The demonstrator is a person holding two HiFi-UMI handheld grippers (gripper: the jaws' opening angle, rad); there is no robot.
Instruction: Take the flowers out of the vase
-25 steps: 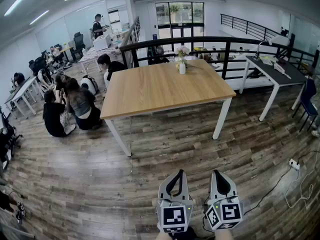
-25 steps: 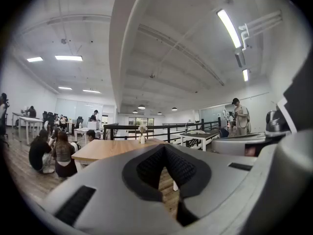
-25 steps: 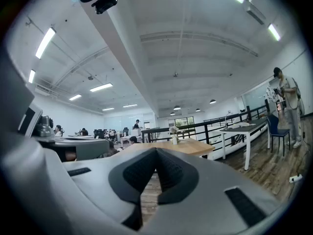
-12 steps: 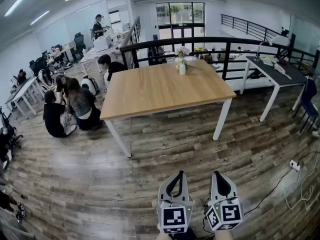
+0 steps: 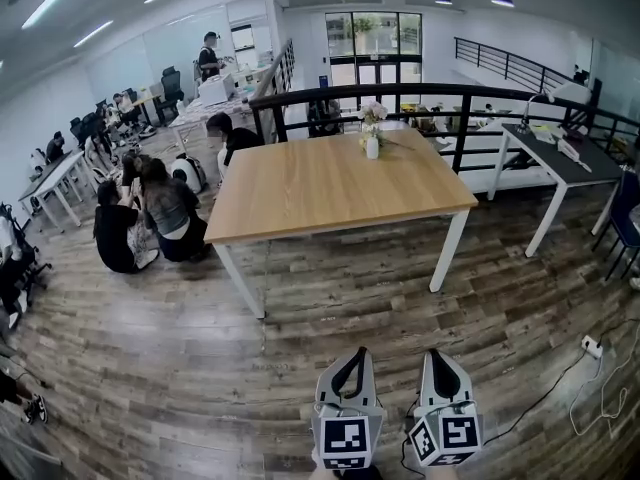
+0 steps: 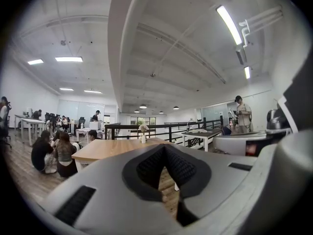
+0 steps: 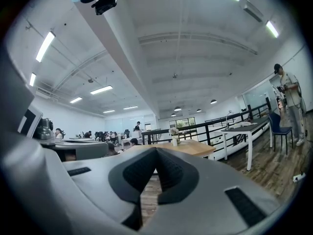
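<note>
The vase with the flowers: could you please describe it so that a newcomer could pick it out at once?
Find the large light wooden table with white legs in the middle of the open office floor. Near its far edge stands a small white vase holding pale flowers. It is the only thing on that tabletop.

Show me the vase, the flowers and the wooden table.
vase (image 5: pixel 372 149), head view, its white body.
flowers (image 5: pixel 372 114), head view, the pale blooms.
wooden table (image 5: pixel 325 190), head view, bare tabletop.
</note>
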